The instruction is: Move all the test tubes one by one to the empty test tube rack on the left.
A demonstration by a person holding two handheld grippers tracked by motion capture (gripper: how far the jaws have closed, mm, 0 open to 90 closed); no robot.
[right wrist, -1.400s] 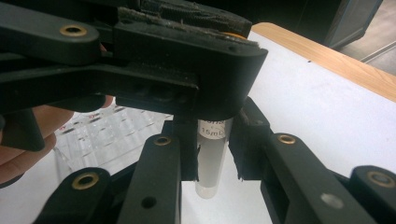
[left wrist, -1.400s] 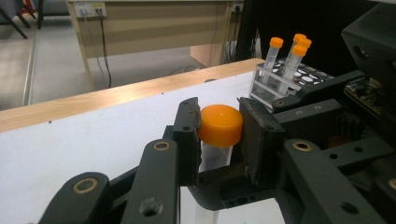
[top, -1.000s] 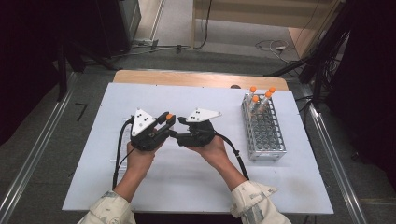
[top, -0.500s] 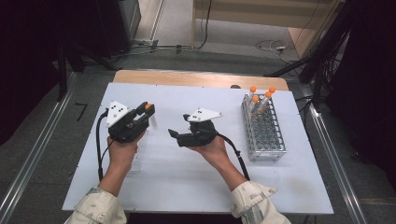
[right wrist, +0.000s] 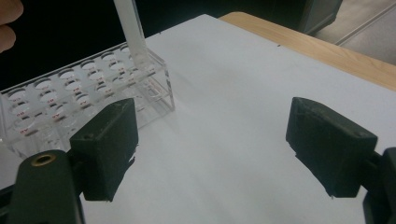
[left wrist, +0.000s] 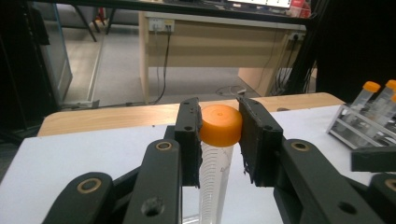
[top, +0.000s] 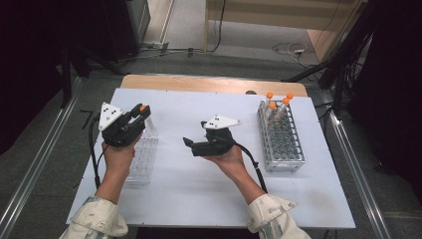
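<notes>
- The left tool [top: 141, 112] grips an orange-capped tube [left wrist: 218, 140] by its cap, pads tight on both sides, the clear body hanging down between the jaws.
- A second ago both tools met at the middle of the desk [top: 209, 194]; now the left one has swung out to the desk's left side, so the tube sits above the far end of the clear rack [top: 141, 158].
- The right tool [top: 189, 143] has just been opening: its jaws now stand wide apart with nothing between them (bare white desk beyond), and it hovers where the two met.
- My reading: the tube has passed from right to left, and the left hand alone now carries it.
- The grey rack [top: 279, 142] at the right keeps three capped tubes [top: 277, 103].
- Next, probably, lowering the tube into a hole of the clear rack.
</notes>
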